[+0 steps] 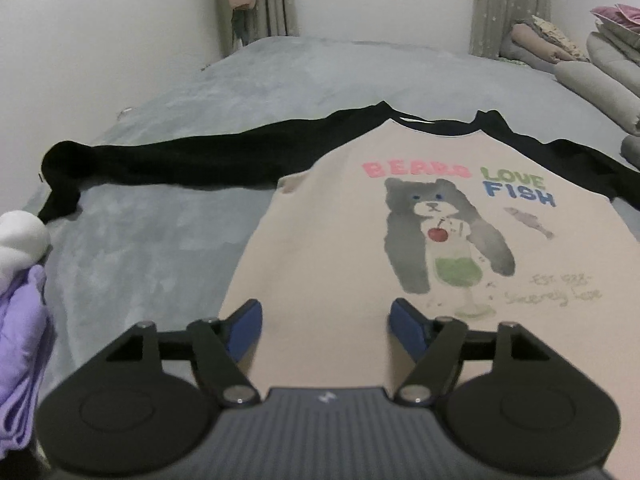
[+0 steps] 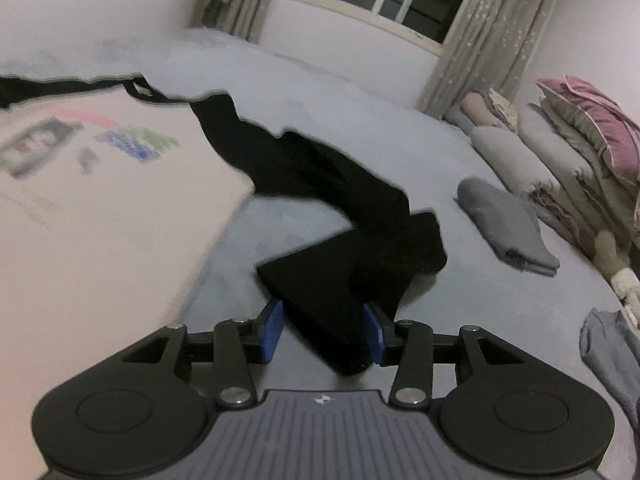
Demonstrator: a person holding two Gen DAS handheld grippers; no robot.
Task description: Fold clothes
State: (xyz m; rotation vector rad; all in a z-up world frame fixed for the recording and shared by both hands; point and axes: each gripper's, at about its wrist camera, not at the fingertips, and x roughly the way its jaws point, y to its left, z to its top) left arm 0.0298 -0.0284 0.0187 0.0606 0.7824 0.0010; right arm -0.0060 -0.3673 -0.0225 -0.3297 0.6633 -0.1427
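Observation:
A beige long-sleeved shirt (image 1: 344, 248) with black sleeves and a bear print lies flat, front up, on the grey bed cover (image 1: 140, 248). Its left sleeve (image 1: 180, 160) stretches straight out to the left. My left gripper (image 1: 326, 320) hovers open over the shirt's lower body, nothing between the blue pads. In the right wrist view the shirt body (image 2: 100, 220) is blurred at left, and the right sleeve (image 2: 320, 184) runs toward me with its end bent back on itself. My right gripper (image 2: 324, 328) is open, the sleeve's cuff end (image 2: 320, 300) lying loose between its pads.
A purple cloth (image 1: 20, 340) and a white soft object (image 1: 20, 236) sit at the bed's left edge. At the right lie a folded grey cloth (image 2: 508, 224), stacked pillows and quilts (image 2: 580, 148) and another grey garment (image 2: 612, 352). A wall with window and curtains stands behind.

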